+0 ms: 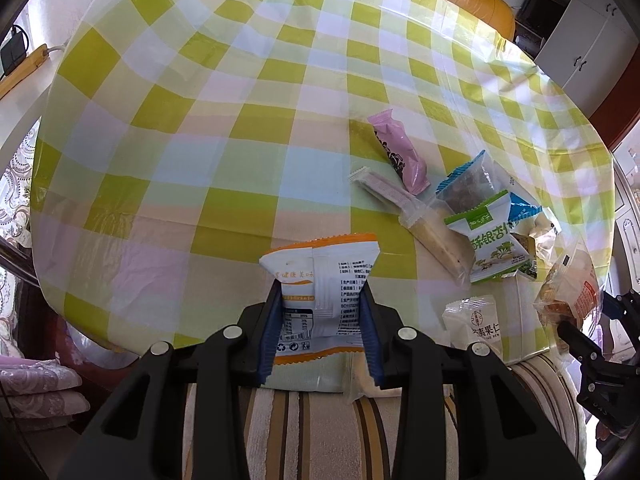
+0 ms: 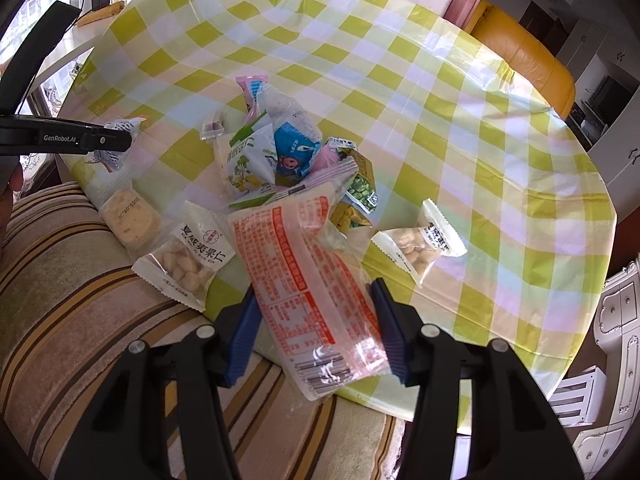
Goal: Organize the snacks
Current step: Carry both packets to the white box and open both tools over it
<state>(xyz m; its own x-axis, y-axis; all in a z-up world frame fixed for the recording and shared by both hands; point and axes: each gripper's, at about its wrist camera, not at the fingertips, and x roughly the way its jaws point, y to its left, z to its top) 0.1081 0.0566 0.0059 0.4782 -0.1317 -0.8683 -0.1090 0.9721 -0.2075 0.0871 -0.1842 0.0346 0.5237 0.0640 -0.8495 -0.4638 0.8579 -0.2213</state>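
Note:
My left gripper [image 1: 320, 292] is shut on a white-and-orange snack packet [image 1: 320, 256], held upright just above the table's near edge. My right gripper [image 2: 314, 292] is shut on a clear packet with red print [image 2: 296, 240], lifted a little over the near side of the table. A heap of mixed snack packets [image 2: 260, 152] lies on the cloth beyond it. Two white nut packets lie apart, one [image 2: 188, 256] to the left and one [image 2: 420, 240] to the right. A clear cracker packet [image 2: 128, 216] sits near the left edge. In the left wrist view a pink packet [image 1: 398, 156] lies at the pile's far side.
The round table wears a green-and-yellow checked cloth [image 1: 200, 120], bare over its far and left parts. A striped cushion [image 1: 304, 420] lies below the near edge. An orange chair [image 2: 528, 52] stands behind the table at the right. White cabinets [image 2: 616, 320] stand at the far right.

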